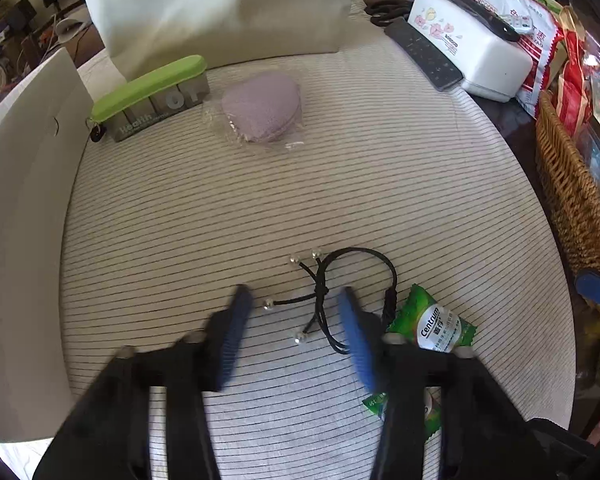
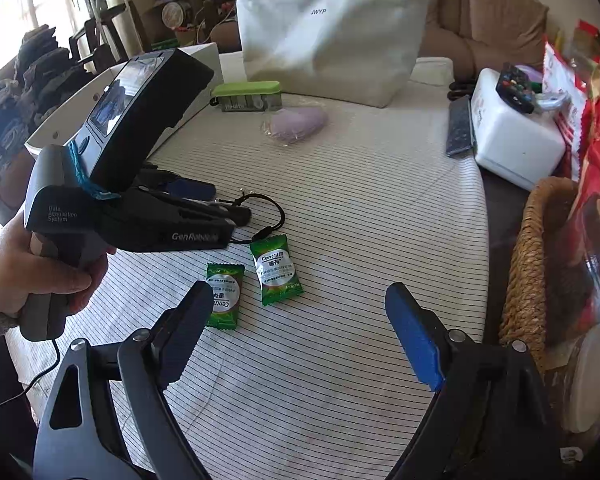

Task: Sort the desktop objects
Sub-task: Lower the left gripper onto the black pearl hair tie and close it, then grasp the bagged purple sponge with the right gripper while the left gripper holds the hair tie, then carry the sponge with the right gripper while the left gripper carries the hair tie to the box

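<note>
Left gripper [image 1: 294,294] is pitched steeply down at the near part of the table [image 1: 300,200]. Its jaws blur in its own view, but from the right wrist view they read as pressed together on the black cord bracelet [image 1: 360,249], near its knot. The bracelet lies on the striped cloth, touching the corner of one Centrum sachet [image 2: 278,274].

Right gripper [image 2: 299,292] hovers with jaws spread wide and nothing between them, just short of the sachets.

To do this one well, I'd say lift straight up and slowly. The cord is thin and limp, so a pinch at the knot should carry the whole loop, and the trailing ends shouldn't drag that sachet along. The right side could go for the second sachet [image 2: 224,296] by its crimped edge.

The count:
- One bracelet, with four silver beads on its cord ends
- Two green sachets
- One green-lidded pill box [image 1: 152,92]
- One wrapped purple heart-shaped pad [image 1: 262,106]
- One pale tote bag [image 2: 332,40]
- One white tissue box [image 1: 472,48]
- Two remotes, one on that box and one beside it
- One wicker basket [image 1: 572,200]
</note>
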